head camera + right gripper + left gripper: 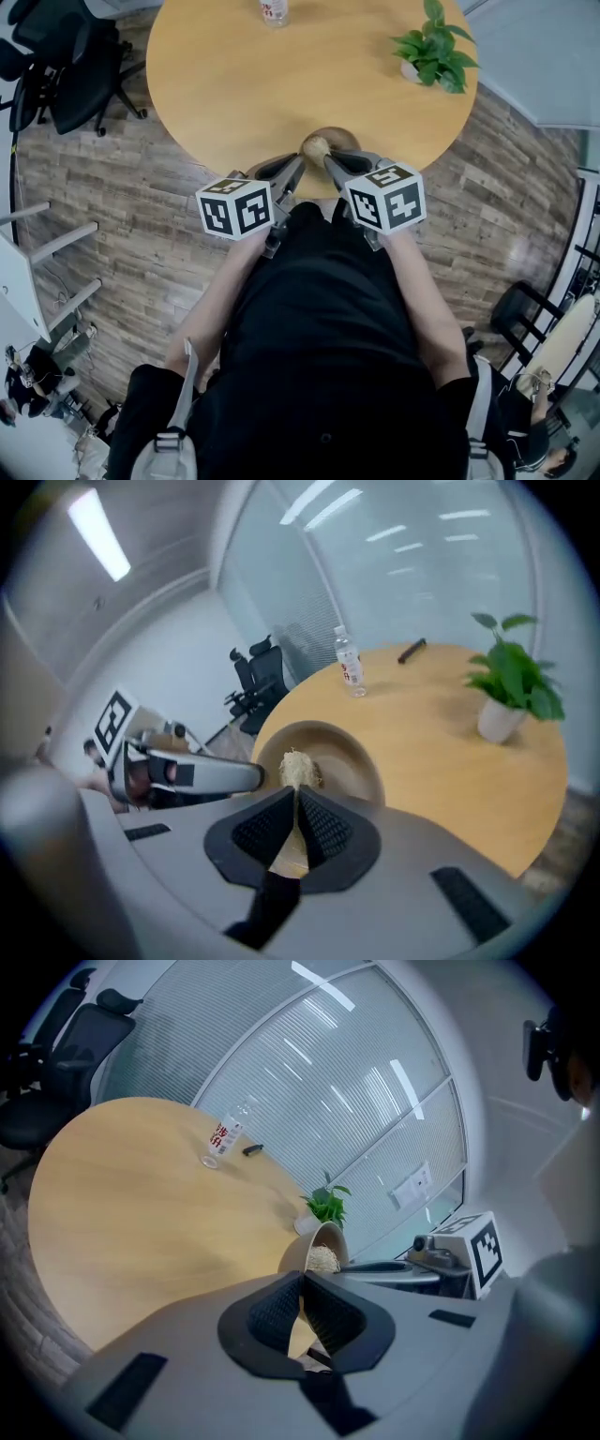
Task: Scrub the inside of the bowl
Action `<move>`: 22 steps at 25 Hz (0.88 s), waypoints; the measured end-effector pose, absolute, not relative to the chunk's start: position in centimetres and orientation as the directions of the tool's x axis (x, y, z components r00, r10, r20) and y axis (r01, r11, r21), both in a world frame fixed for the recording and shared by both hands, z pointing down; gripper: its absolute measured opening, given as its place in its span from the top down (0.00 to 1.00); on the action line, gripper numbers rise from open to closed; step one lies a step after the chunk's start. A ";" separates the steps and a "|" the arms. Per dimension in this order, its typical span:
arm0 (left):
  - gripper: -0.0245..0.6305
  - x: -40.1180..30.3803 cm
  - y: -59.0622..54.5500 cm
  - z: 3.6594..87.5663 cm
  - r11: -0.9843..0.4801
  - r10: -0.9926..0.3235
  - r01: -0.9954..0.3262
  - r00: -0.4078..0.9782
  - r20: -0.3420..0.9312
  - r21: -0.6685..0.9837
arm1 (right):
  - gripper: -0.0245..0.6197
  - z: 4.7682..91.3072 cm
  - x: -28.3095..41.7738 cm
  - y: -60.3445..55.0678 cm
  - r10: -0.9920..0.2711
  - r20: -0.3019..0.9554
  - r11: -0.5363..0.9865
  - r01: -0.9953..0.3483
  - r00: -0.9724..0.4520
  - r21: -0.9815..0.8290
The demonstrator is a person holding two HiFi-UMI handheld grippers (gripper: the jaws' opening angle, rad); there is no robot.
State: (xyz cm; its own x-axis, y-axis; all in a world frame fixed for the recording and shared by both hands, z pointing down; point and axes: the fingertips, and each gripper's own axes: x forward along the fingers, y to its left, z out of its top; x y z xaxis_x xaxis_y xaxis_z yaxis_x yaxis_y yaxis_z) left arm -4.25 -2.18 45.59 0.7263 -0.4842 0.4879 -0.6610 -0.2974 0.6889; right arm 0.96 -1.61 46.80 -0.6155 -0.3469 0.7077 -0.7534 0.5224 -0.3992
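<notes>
Clamping its jaws on the rim of the tan bowl (302,1251), the left gripper (302,1277) holds it tilted at the bench's (234,84) near edge. The right gripper (296,789) pinches a fibre scrubber (298,766), whose head sits inside the bowl. Far right stands a potted plant (433,47); at the far edge is a water bottle (274,9).

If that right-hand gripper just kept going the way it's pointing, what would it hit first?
Most likely the inside of the bowl: the right gripper points down into it, and the scrubber held in its fingers seems to touch it there.
</notes>
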 end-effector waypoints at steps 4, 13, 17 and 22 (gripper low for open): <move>0.93 -4.4 -2.5 45.5 -0.313 -0.492 -0.672 0.719 0.491 0.671 | 0.92 46.2 1.0 -2.3 -0.377 0.604 0.301 -0.710 -0.702 -0.637; 0.93 -5.1 -3.2 45.6 -0.293 -0.542 -0.713 0.673 0.504 0.637 | 0.92 44.7 2.9 -4.1 -0.558 0.420 -0.113 -0.436 -0.716 -0.893; 0.93 -4.9 -3.1 45.3 -0.310 -0.539 -0.713 0.677 0.501 0.629 | 0.92 44.8 3.0 -4.0 -0.572 0.434 -0.122 -0.451 -0.696 -0.884; 0.93 -4.0 -2.8 44.5 -0.354 -0.522 -0.693 0.704 0.483 0.628 | 0.92 44.4 2.0 -3.6 -0.518 0.504 0.131 -0.646 -0.691 -0.752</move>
